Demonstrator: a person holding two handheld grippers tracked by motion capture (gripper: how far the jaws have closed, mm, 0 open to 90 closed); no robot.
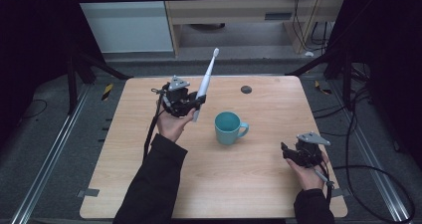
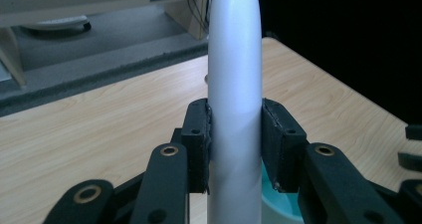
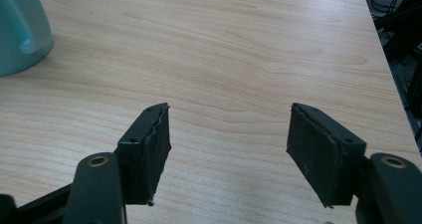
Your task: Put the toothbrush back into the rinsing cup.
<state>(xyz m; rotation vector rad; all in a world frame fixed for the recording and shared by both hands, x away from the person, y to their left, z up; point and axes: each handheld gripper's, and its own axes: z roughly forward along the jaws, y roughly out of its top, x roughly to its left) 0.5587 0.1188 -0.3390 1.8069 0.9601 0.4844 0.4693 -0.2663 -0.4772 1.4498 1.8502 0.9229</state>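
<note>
We are looking at what appears to be a lab or recording room, not a home. A bare wooden table (image 1: 239,149) is standing on grey carpet between metal floor rails (image 1: 47,154), with black tripod legs (image 1: 87,64) and dark curtains closing in both sides. Loose black cables (image 1: 370,171) are trailing across the floor at the right, and yellow-and-black hazard tape (image 1: 107,91) is marking the floor by the table's far corners. Behind, a pale wooden cabinet (image 1: 234,15) is standing with more wires hanging beside it.
</note>
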